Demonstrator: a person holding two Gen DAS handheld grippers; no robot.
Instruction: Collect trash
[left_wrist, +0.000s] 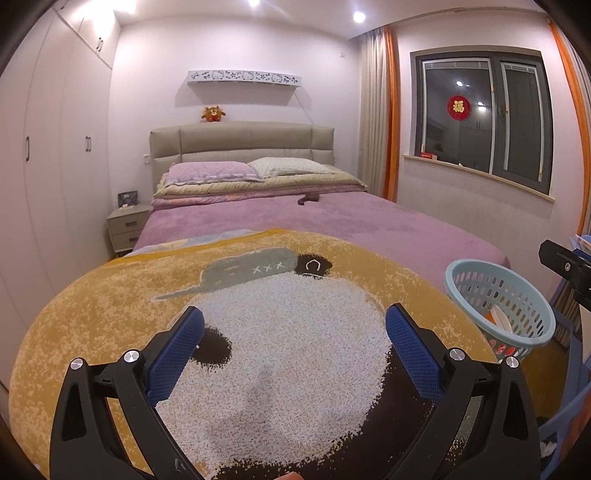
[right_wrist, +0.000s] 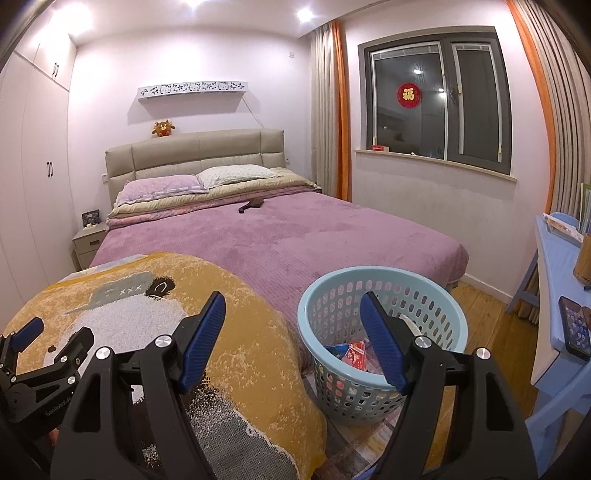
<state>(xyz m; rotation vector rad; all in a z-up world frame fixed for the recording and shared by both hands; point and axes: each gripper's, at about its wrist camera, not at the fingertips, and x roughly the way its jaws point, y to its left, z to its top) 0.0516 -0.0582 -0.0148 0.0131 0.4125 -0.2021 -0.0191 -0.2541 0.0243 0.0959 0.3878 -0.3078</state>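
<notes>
A light blue perforated basket stands on the floor at the foot of the bed; it also shows in the left wrist view. Red and blue wrappers lie inside it. My right gripper is open and empty, above the basket's near left rim. My left gripper is open and empty over the yellow panda blanket; it also shows at the left edge of the right wrist view.
A bed with a purple cover fills the middle, with a dark object near the pillows. A blue desk with a phone stands on the right. A nightstand and wardrobe are at left.
</notes>
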